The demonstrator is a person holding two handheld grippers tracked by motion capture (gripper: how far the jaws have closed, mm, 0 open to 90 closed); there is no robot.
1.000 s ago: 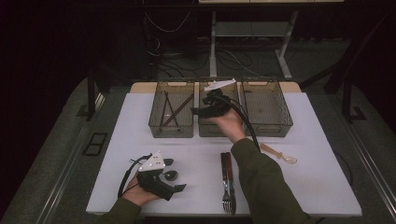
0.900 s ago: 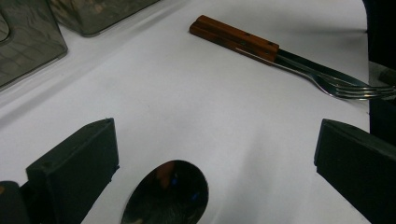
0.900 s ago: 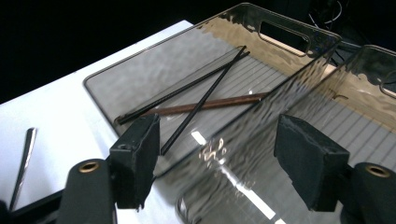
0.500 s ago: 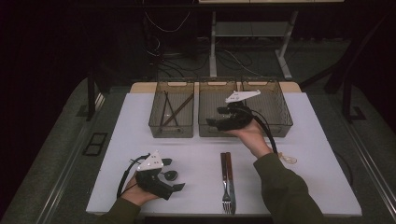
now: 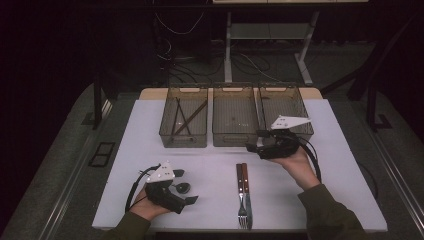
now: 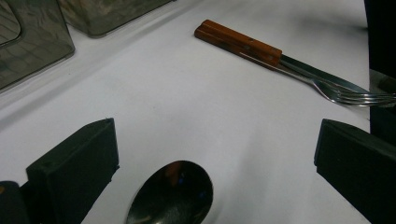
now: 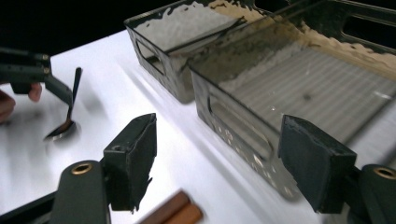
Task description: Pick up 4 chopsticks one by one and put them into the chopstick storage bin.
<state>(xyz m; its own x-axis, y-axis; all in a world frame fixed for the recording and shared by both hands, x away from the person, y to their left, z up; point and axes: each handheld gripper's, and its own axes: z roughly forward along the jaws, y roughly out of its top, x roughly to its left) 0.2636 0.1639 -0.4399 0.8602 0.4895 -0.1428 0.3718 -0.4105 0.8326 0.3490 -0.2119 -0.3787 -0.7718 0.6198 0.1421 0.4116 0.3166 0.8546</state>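
The left gripper [image 5: 186, 192] is rested low on the white table [image 5: 125, 165], its jaws spread wide with a spoon [image 6: 170, 196] lying between them, untouched by the pads; the spoon's handle is cut off at the bottom of the left gripper view. The right gripper [image 5: 254, 146] is held above the table just before the middle bin [image 5: 235, 122], jaws well apart and nothing between them. A knife [image 5: 245, 177] and fork [image 5: 240, 200] lie side by side on the table between the hands. In the left bin [image 5: 184, 122] two thin dark sticks are seen, too dim to identify. The right bin [image 5: 285, 102] is partly covered by the right gripper's grey plate.
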